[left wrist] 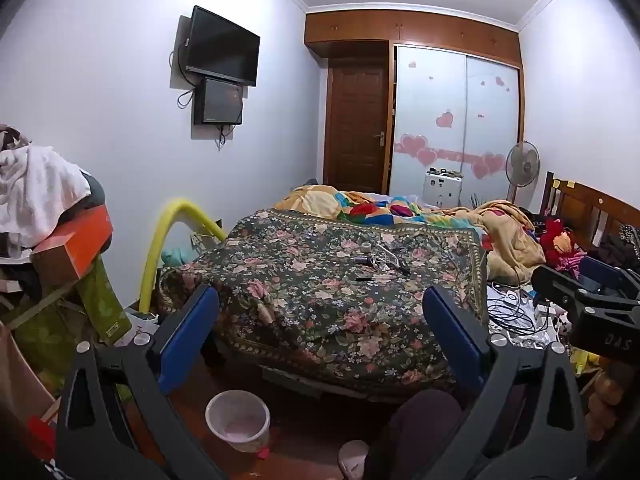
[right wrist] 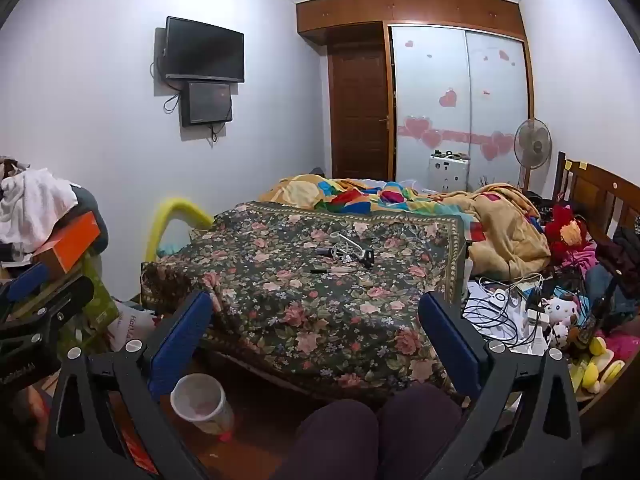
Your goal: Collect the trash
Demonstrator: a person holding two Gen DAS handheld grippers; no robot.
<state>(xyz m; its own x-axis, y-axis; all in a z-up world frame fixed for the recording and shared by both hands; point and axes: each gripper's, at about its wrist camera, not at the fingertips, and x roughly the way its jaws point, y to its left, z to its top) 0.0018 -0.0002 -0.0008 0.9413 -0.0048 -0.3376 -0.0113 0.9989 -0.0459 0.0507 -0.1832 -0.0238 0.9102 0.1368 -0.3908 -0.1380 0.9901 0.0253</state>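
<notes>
A small pale waste bin [left wrist: 237, 419] stands on the wooden floor at the foot of the bed; it also shows in the right wrist view [right wrist: 202, 402]. Small items, a tape roll [left wrist: 365, 247], cables and a dark pen [left wrist: 363, 278], lie on the floral bedspread [left wrist: 320, 280]; they also show in the right wrist view [right wrist: 346, 256]. My left gripper [left wrist: 320, 304] is open and empty, held in the air in front of the bed. My right gripper [right wrist: 316, 304] is open and empty at about the same height, to the right of the left one.
A pile of boxes and cloth [left wrist: 52, 232] stands at the left. Cables, chargers and plush toys [right wrist: 532, 312] clutter the bed's right side. A fan [left wrist: 522, 168], a wardrobe and a door stand at the back. My knees [right wrist: 380, 432] are below.
</notes>
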